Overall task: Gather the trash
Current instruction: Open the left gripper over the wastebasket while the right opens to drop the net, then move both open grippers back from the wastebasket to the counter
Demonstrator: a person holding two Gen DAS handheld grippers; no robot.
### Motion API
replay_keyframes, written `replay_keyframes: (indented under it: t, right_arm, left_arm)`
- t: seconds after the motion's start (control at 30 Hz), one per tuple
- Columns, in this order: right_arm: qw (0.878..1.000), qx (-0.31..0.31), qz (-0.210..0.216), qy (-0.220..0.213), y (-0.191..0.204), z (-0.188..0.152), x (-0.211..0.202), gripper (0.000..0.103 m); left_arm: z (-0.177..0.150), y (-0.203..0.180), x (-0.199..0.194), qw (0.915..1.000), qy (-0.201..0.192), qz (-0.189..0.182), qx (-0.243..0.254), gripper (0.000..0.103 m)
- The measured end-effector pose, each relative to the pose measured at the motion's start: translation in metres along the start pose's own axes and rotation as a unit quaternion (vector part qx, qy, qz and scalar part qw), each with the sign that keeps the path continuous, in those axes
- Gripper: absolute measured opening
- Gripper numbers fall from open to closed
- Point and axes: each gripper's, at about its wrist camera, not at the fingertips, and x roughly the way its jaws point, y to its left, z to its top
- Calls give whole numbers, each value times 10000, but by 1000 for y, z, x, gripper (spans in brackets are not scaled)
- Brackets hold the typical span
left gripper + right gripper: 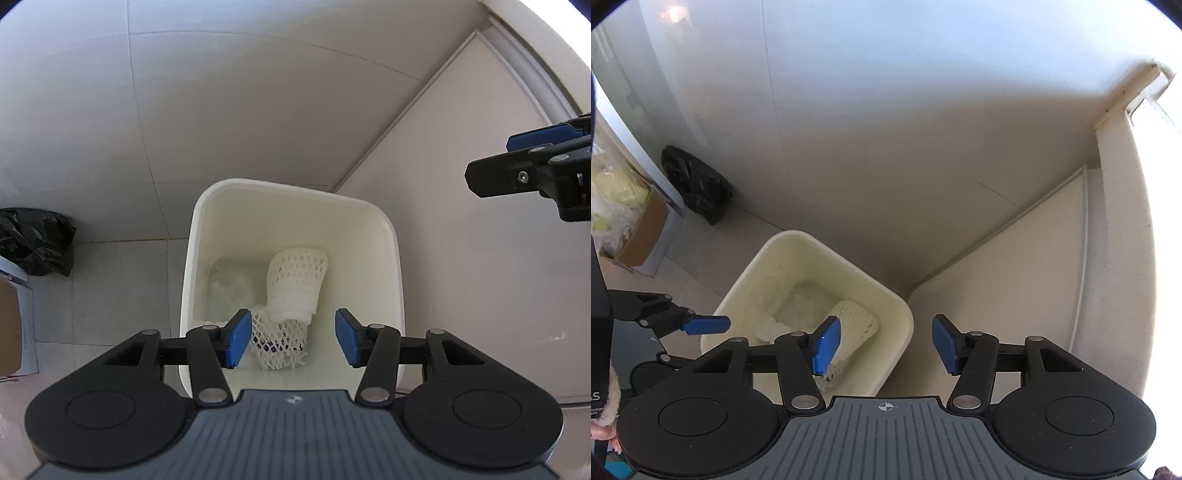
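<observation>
I stand in a corner where pale grey wall panels (258,103) meet a light, matte floor (122,280). Against that corner sits the open, cream-white, square plastic bin (397,258), and I look almost straight down into it. To the bin's left along the wall stands a crumpled black plastic bag (696,184), well apart from the bin, and further left a brown cardboard box (646,236) with pale crumpled wrapping in it.

Inside the bin, the trash lies on the bottom: a white foam net sleeve (295,288) leans against the right inner wall, a second, looser piece of white netting (280,343) lies just below it and touches it, and some crumpled clear film (229,288) fills the left side.

My left tool (293,338) hangs over the bin's near rim, its blue pads spread with nothing pinched between them; the netting is seen below the gap. My right tool (886,343) hovers over the bin's right corner, pads likewise spread and empty. Nothing blocks the bin's mouth but my own tools.
</observation>
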Motion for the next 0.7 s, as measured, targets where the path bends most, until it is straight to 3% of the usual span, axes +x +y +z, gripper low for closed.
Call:
replay_keyframes:
  t: [0.27, 0.6, 0.7]
  right_arm:
    - [9998, 61, 2, -179, 1, 1, -16, 58]
    - [9981, 84, 53, -608, -1, -4, -58, 69]
    - [9967, 230, 113, -764, -7, -9, -77, 73]
  left_arm:
    - [2, -6, -20, 9998, -179, -10, -21, 60]
    - [1, -17, -57, 9992, -378, 33, 121, 88]
    - [1, -20, -70, 9990, -425, 72, 136, 92]
